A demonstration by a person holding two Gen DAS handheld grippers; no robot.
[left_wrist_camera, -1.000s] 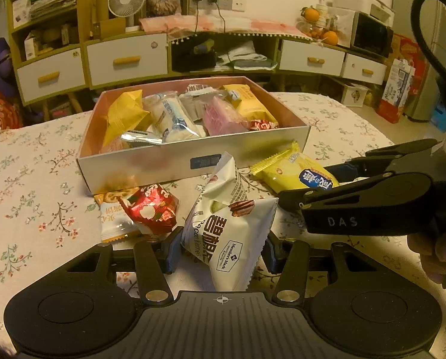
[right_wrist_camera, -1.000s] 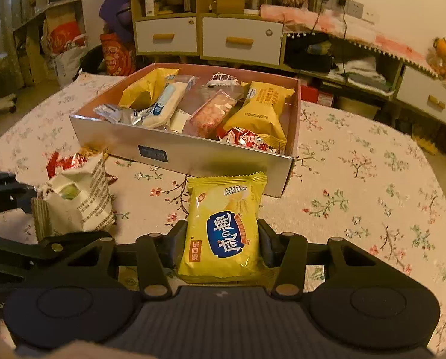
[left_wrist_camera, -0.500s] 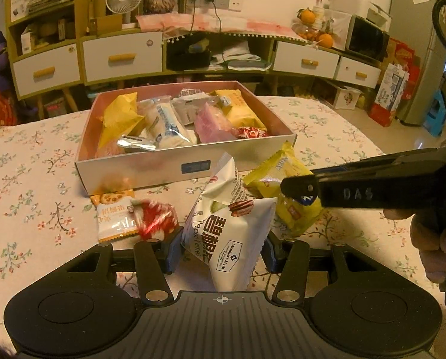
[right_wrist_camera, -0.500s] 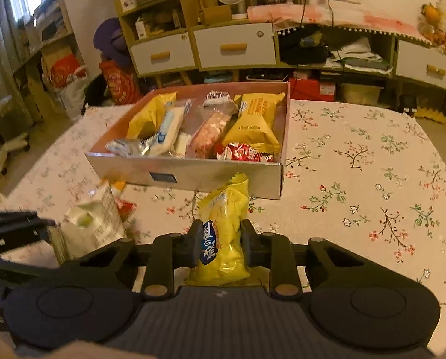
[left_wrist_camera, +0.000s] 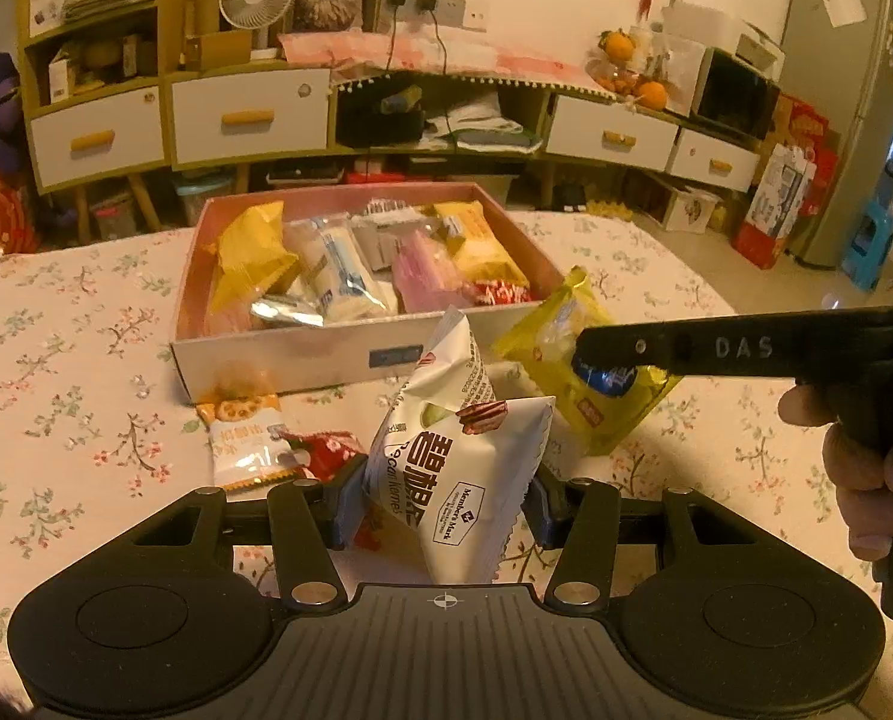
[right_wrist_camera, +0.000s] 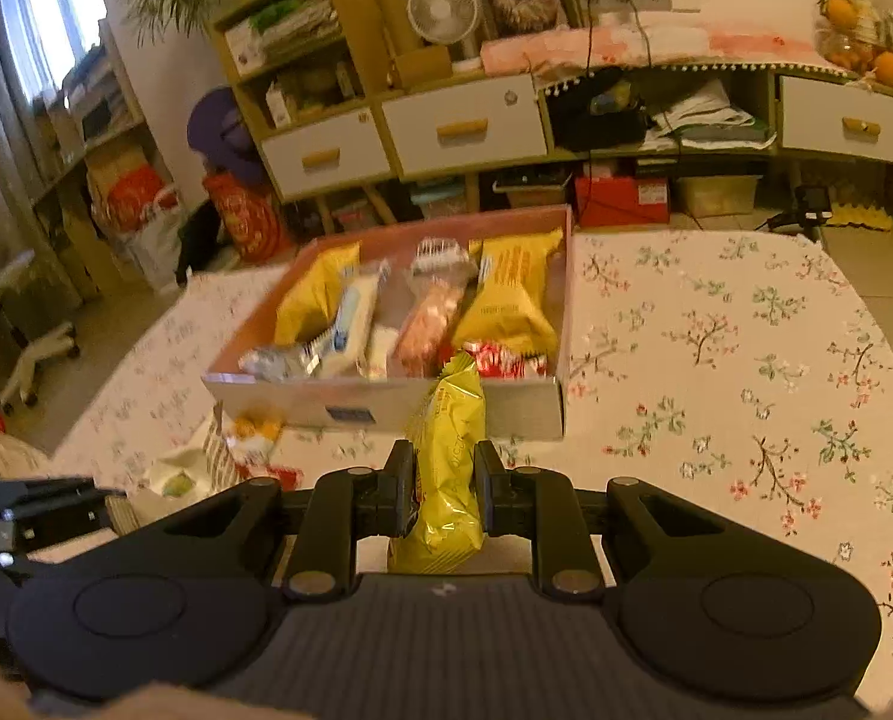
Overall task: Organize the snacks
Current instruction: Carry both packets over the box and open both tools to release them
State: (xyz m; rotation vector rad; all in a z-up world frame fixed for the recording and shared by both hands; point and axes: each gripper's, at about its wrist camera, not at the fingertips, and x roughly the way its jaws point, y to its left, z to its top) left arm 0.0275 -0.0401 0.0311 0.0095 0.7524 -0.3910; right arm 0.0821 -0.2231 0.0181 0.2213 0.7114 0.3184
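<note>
The left gripper (left_wrist_camera: 443,501) is squeezing a white snack bag (left_wrist_camera: 458,468) and holding it up over the flowery table (left_wrist_camera: 74,372). The right gripper (right_wrist_camera: 444,489) is pinching a yellow snack bag (right_wrist_camera: 449,474) tight, just in front of the box (right_wrist_camera: 386,405) full of snacks. Two more small packs, maybe crackers (left_wrist_camera: 245,441) and a red candy (left_wrist_camera: 326,450), are lying by the box.
</note>
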